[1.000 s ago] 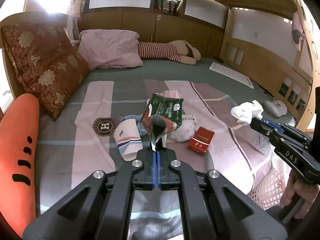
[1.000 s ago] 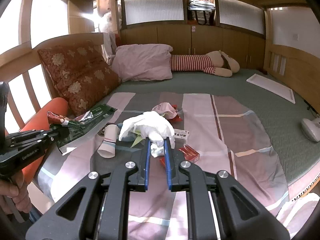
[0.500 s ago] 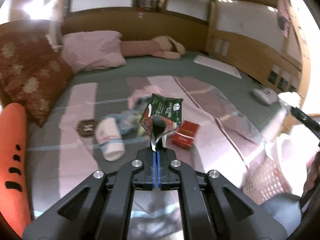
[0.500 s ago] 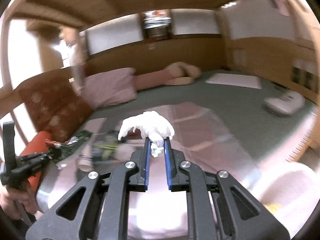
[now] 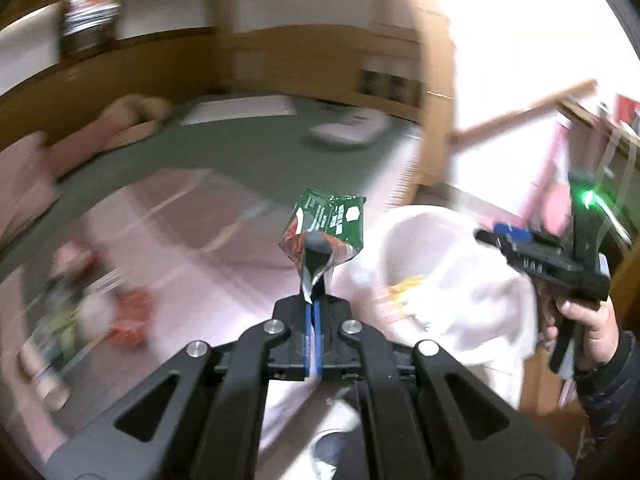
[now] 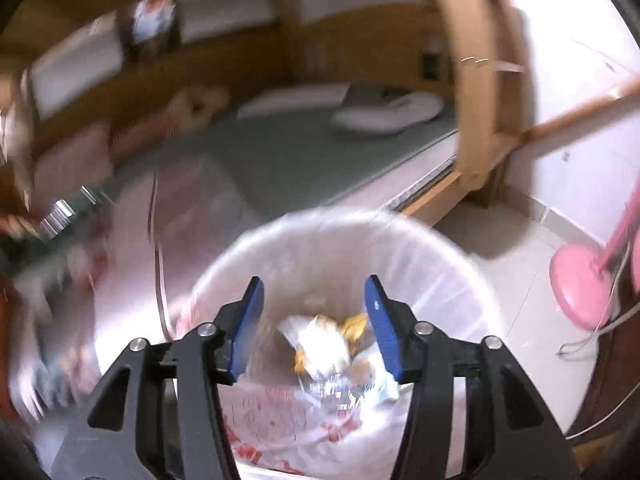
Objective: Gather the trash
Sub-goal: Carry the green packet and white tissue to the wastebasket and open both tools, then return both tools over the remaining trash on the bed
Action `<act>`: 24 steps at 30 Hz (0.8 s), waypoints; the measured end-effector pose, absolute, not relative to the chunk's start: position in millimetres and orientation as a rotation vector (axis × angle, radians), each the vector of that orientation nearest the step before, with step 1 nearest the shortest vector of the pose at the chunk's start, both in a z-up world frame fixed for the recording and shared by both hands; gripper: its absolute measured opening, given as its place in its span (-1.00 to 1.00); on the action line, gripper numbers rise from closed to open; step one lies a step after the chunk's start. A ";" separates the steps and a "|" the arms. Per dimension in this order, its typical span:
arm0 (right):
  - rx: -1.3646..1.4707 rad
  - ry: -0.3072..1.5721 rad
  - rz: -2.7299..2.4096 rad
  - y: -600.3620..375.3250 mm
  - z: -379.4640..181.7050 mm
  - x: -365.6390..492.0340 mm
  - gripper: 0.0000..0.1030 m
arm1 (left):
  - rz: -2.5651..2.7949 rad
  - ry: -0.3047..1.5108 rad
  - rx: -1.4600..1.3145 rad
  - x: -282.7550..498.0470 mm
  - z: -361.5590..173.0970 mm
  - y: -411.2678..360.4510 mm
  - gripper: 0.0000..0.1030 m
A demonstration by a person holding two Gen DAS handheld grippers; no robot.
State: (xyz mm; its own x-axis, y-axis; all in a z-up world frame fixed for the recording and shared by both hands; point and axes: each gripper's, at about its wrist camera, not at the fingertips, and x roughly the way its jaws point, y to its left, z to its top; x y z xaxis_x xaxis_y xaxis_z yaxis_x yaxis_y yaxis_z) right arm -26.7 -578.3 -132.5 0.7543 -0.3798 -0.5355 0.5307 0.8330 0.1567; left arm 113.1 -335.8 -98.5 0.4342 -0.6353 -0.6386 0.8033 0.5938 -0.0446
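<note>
Right wrist view: right gripper [image 6: 314, 308] jaws opening, nothing between, above white-lined bin [image 6: 460, 264] | left gripper [image 5: 313, 300] clamped on green foil wrapper [image 5: 332, 222].

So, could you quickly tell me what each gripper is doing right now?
Left gripper: shut on the green snack wrapper.
Right gripper: jaws opening, nothing between them, above the lined trash bin.

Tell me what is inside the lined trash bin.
Inside the trash bin, on the white liner, lies a small heap of crumpled trash: whitish and silvery wrappers and yellow-gold scraps. Blur hides what each piece is, and the heap covers whatever lies beneath.
</note>
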 end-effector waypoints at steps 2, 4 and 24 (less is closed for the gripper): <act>0.321 0.383 -0.558 -588.2 -103.9 -54.9 0.38 | -1.006 0.685 0.314 99.8 -96.5 -380.2 -0.95; 0.334 0.335 -0.556 -595.1 -84.8 -68.3 0.39 | -1.086 0.721 0.356 90.0 -102.0 -421.0 -0.68; 0.095 0.443 0.038 -378.4 -62.7 112.2 0.47 | -0.321 0.590 0.055 167.1 -64.6 -129.2 0.93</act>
State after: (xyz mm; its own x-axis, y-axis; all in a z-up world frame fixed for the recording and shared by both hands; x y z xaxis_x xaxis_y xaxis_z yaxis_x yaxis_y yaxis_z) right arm 112.2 -378.4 -62.7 0.9030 0.0573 -0.4259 -0.0160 0.9949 0.0998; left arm 167.1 -129.2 -64.6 0.7829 -0.2820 -0.5546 0.3131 0.9489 -0.0405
